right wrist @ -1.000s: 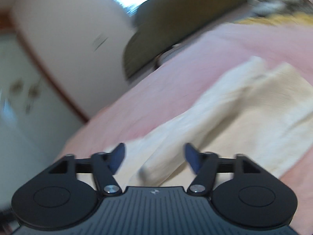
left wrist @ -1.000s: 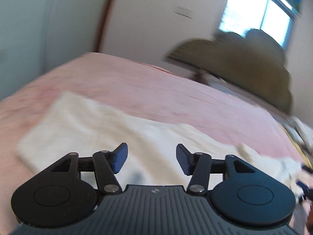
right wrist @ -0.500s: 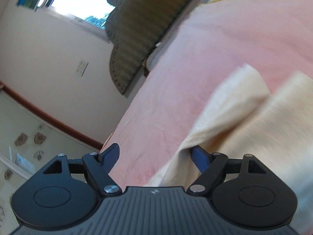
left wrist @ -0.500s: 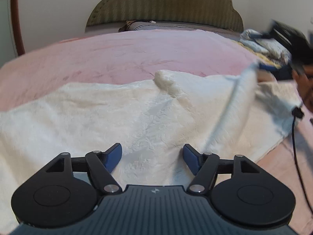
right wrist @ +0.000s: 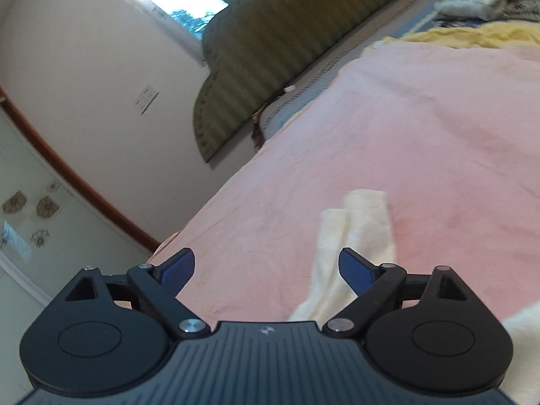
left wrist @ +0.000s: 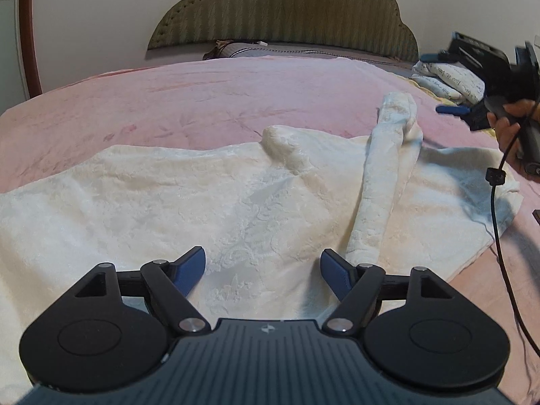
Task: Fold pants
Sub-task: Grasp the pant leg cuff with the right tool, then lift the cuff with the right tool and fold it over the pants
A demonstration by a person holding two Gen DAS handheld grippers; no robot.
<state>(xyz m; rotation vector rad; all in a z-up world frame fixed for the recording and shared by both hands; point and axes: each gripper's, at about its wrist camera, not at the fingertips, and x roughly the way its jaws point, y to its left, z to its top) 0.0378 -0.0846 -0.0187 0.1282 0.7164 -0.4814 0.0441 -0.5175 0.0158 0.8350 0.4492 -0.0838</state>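
Cream-white fleece pants (left wrist: 209, 199) lie spread across the pink bed cover (left wrist: 202, 101). One narrow leg (left wrist: 381, 182) is flipped over the rest and runs away from me, and a small bump (left wrist: 283, 145) rises at the far edge. My left gripper (left wrist: 262, 256) hovers low over the near part of the pants, jaws opening, nothing between the pads. In the right wrist view the leg's end (right wrist: 361, 233) lies on the cover just past the right gripper (right wrist: 266, 256), whose jaws are opening and empty. A hand (left wrist: 506, 125) holds the right gripper (left wrist: 438, 82) at the far right.
A green scalloped headboard (left wrist: 287, 10) stands at the far end of the bed. Folded white bedding (left wrist: 445, 77) and a yellow blanket (right wrist: 472, 35) lie at the right. A black cable (left wrist: 499, 222) hangs from the right gripper across the pants' right edge. A wooden door frame (left wrist: 27, 33) is at left.
The left view swung round to face the headboard and dropped closer to the pants. The right gripper drew away from the cloth, which now fills little of its view. Both pairs of jaws widened.
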